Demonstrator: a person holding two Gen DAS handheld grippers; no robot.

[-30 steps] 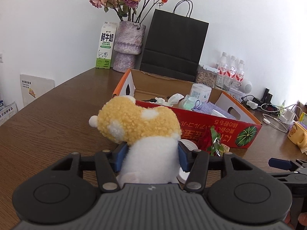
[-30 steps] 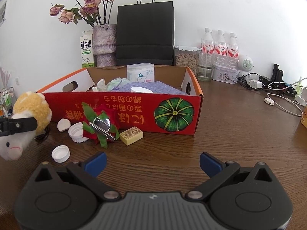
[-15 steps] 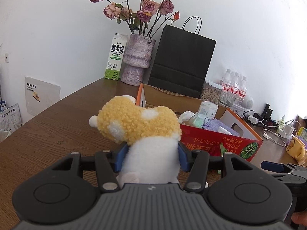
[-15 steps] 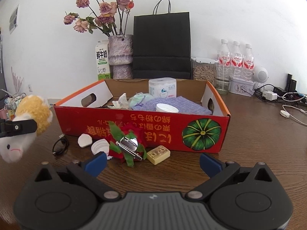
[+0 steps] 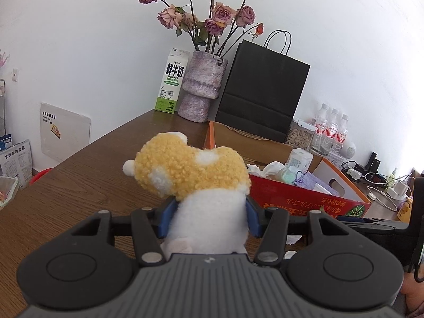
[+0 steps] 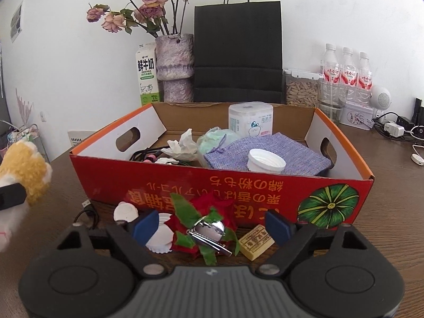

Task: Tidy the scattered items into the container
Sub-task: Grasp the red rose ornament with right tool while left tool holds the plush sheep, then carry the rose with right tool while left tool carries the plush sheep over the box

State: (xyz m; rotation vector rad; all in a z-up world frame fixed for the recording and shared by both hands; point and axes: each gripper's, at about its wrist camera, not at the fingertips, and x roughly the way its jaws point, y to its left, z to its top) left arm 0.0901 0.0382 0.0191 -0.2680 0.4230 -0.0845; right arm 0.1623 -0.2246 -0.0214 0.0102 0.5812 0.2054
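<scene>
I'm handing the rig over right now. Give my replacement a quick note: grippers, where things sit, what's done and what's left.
Left gripper: shut on the plush toy, held above the table, left of the red box.
Right gripper: open, jaws have just been closing around the red flower with clip; not gripped yet.
Done: tissue, purple pouch, white lid, wipes pack already in the box.
Left: plush, flower, white caps, yellow block, black cable in front of the box.

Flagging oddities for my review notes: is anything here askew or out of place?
The red box stands with its printed text upside down. Bottle caps, a red flower and a yellow block lie outside against its front wall.
</scene>
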